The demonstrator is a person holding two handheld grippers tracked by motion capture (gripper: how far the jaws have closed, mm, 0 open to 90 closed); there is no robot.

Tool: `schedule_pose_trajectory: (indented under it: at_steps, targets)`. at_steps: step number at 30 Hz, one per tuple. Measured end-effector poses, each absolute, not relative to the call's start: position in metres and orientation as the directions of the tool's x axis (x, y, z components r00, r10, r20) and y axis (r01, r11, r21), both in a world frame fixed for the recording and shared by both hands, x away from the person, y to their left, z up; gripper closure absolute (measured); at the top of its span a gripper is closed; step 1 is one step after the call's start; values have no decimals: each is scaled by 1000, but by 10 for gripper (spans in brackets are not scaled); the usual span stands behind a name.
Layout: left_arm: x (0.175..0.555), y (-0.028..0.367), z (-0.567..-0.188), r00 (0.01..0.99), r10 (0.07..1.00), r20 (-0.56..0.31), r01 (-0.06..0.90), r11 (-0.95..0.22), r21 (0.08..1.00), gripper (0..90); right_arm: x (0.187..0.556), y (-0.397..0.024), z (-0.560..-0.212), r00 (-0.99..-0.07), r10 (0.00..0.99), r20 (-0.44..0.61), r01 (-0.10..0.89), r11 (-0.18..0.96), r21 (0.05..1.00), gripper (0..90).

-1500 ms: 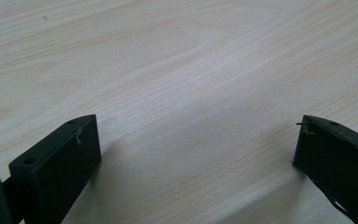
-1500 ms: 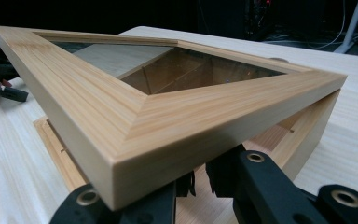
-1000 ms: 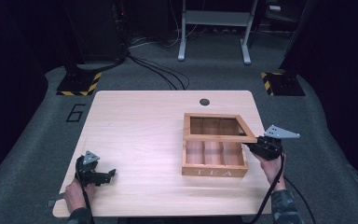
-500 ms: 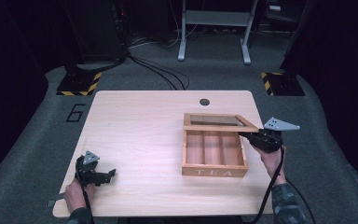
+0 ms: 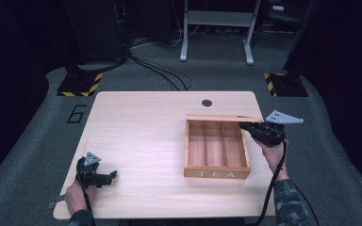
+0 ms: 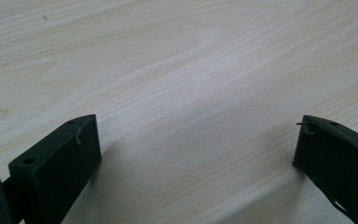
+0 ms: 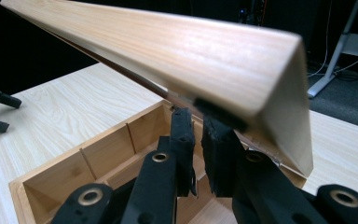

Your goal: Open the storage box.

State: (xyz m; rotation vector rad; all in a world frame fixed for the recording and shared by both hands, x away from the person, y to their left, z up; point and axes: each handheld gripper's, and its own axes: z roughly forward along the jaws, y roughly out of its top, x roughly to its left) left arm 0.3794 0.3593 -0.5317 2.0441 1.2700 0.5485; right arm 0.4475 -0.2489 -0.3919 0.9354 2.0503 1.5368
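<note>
Jaws under lid (image 7: 168,51) of bare-compartmented tea box (image 5: 217,155)

Grey carpet floor (image 5: 37,136), dark room, black cables (image 5: 158,75), metal stand (image 5: 217,28)

Black hand-held gripper (image 5: 252,128), camouflage sleeve (image 5: 290,205)

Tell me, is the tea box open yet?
Nearly. The lid is already lifted well off the tea box, so its three bare compartments show. The right tool is pushing up under the lid's front edge. Left: swinging it fully back. The left tool rests open on the table.
</note>
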Motion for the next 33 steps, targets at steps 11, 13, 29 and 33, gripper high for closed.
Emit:
schedule_pose_trajectory:
  at_steps: [11,13,29,33]
  targets:
    - [379,359,-532,441,898,7,621,-310,720,3,456,-249,-385,-688,722,74,271,162,949,823]
    - [379,359,-532,441,898,7,621,-311,720,3,459,-250,-384,-688,722,70,267,163,950,823]
    - [379,359,-532,441,898,7,621,-311,720,3,473,-250,-380,-677,731,81,278,152,948,822]
    - [379,359,-532,441,898,7,621,-310,720,3,474,-250,-379,-672,736,82,279,149,949,822]
